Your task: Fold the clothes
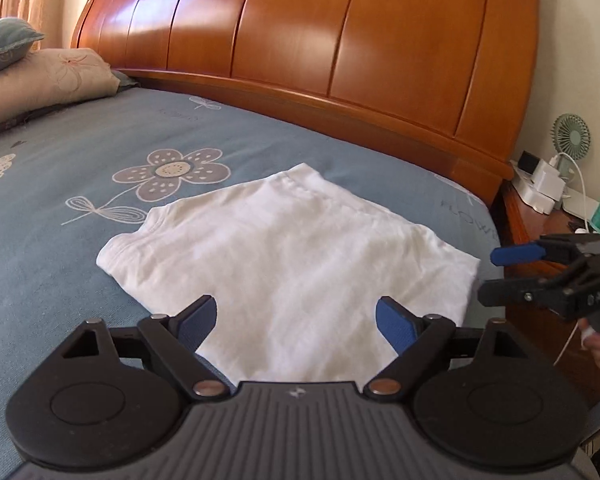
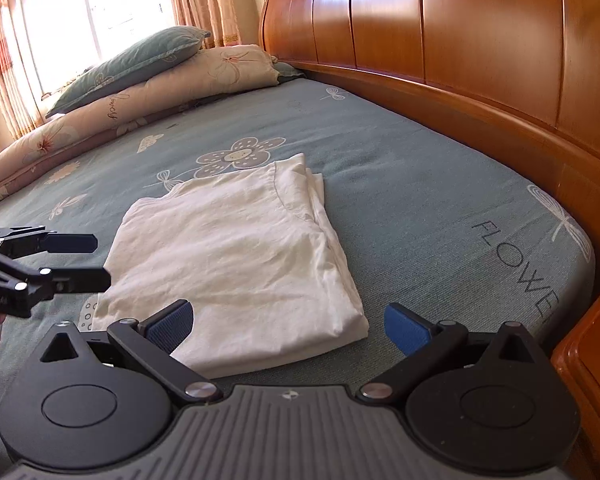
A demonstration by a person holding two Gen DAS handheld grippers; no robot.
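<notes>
**Folded shirt on the bed, both claws spread**

Blue-grey bedding with a printed flower [image 1: 172,174] covers the bed [image 2: 400,184], and a wooden headboard [image 1: 320,28] rises behind it. I see my left claw [image 1: 296,322] with its fingers spread wide and nothing between them; the white shirt [image 1: 284,256] lies folded into a neat rectangle straight ahead of it, its near edge running under the gap between the blue pads [image 1: 394,326]. I cannot tell whether the pads touch the cloth. Off to the right of this claw my right claw [image 1: 496,276] comes in from the side, fingers apart, just beside the shirt's right corner. Beyond it stands a nightstand [image 1: 540,220] with a small green fan [image 1: 571,136] and white chargers [image 1: 542,180].

From the right wrist view, my right claw [image 2: 288,326] is also released and empty. The shirt [image 2: 236,256] sits ahead and slightly left of it, stacked layers showing along its right edge, the near corner lying between the fingers. My left claw [image 2: 88,262] pokes in from the left, tips at the shirt's left edge. Pillows [image 2: 148,68] are piled far ahead to the left, beneath a bright window [image 2: 88,12] with curtains [image 2: 198,0].
</notes>
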